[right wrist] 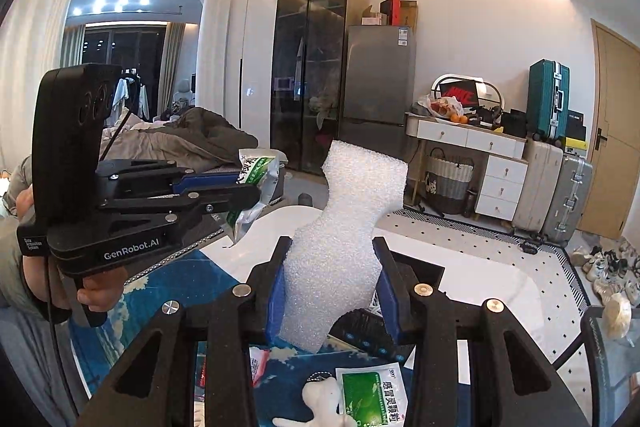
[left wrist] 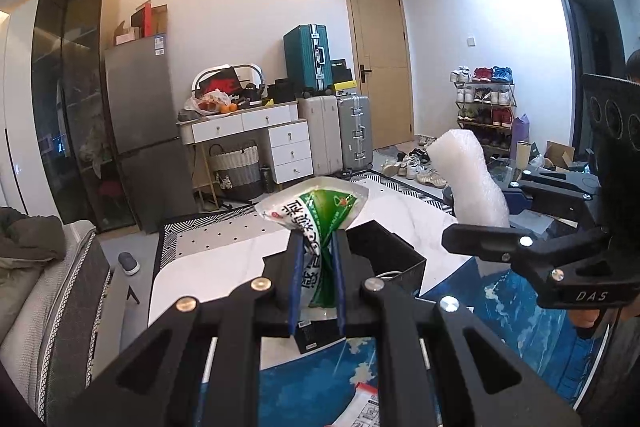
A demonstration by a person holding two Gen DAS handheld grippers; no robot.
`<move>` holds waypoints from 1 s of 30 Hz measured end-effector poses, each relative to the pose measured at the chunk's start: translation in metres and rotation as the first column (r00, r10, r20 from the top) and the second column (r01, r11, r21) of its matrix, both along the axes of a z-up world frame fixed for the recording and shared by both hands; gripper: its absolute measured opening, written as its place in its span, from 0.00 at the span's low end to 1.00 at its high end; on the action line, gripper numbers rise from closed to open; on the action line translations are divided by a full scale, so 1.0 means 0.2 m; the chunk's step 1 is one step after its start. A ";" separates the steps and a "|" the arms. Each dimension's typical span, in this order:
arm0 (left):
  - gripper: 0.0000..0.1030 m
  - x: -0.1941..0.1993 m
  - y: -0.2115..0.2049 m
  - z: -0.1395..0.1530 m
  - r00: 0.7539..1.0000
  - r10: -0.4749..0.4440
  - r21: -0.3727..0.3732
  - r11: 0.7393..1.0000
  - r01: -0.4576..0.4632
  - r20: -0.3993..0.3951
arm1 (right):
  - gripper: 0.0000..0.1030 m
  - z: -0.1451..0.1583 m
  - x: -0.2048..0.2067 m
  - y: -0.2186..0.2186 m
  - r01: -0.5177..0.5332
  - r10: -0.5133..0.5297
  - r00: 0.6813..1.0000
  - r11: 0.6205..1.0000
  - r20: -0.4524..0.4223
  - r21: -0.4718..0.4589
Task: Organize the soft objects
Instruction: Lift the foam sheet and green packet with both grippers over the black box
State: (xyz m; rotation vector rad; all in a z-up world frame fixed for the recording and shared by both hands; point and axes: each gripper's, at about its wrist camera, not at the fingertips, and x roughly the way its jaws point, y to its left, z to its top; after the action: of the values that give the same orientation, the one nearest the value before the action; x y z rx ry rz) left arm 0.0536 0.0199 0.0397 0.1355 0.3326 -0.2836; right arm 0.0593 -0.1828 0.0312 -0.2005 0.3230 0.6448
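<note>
My left gripper (left wrist: 318, 247) is shut on a green-and-white plastic sachet bag (left wrist: 320, 211), which sticks up crumpled between the blue pads. In the right wrist view that gripper (right wrist: 244, 187) and the bag (right wrist: 256, 183) show at the left, held by a hand. My right gripper (right wrist: 332, 259) is shut on a white foam sheet (right wrist: 348, 223) that stands upright between its pads; from the left wrist view the foam (left wrist: 472, 179) rises at the right above the right gripper (left wrist: 460, 239). Both are lifted above the table.
Below lies a blue patterned mat (right wrist: 160, 303) on a white table (right wrist: 480, 267), with a black box (left wrist: 384, 255). A green sachet (right wrist: 372, 395), a small white soft toy (right wrist: 324, 399) and a red-white packet (right wrist: 258, 363) lie on the mat. A sofa (left wrist: 48, 287) stands left.
</note>
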 end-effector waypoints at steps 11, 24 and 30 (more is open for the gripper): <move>0.11 0.07 -0.02 0.06 0.999 0.002 -0.039 0.999 -0.001 0.033 | 0.38 0.07 0.07 0.05 0.003 -0.003 1.000 1.000 -0.001 0.030; 0.11 0.43 0.02 0.06 0.997 0.070 -0.133 0.988 -0.072 -0.023 | 0.38 0.12 0.41 0.17 0.085 -0.084 0.996 0.996 -0.033 0.032; 0.11 0.50 0.03 0.03 0.996 0.076 -0.142 0.986 -0.083 -0.054 | 0.38 0.09 0.53 0.16 0.111 -0.110 0.992 0.994 -0.062 0.018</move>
State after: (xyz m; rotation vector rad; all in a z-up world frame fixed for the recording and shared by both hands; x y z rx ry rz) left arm 0.1527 0.0253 0.0462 -0.0270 0.3633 -0.2311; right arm 0.1661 -0.1506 0.0491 -0.1418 0.3829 0.5451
